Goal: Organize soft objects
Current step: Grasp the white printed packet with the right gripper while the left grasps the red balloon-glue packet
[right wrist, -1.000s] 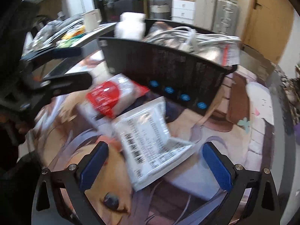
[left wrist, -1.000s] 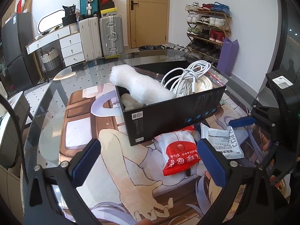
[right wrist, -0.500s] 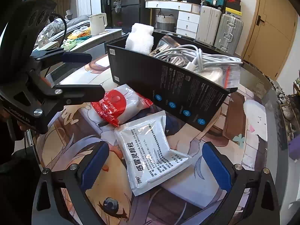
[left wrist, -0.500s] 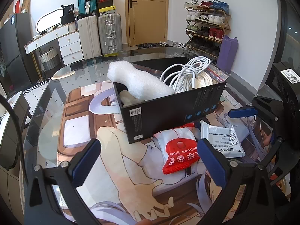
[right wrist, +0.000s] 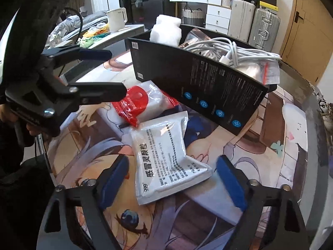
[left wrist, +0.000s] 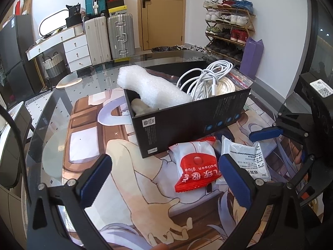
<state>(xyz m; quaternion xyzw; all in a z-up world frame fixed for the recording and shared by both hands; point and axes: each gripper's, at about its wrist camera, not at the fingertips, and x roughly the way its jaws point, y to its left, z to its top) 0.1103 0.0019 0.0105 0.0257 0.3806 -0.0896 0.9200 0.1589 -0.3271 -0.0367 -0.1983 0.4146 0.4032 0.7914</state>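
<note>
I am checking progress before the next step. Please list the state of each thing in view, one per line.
Black box: open, partly filled.
Foam roll: in box, sticking out.
White cable: coiled, in box.
Red packet: lying outside box.
White sachet: on table, between right gripper's pads, untouched.
Right gripper: open, jaws just closing.
Left gripper: open, empty.

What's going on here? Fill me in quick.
A person is tidying soft things into a black box on the table, using a claw in each hand. The right claw has just been closing around a white packet but isn't pressing on it. The left claw hangs open over a red-and-white packet.
</note>
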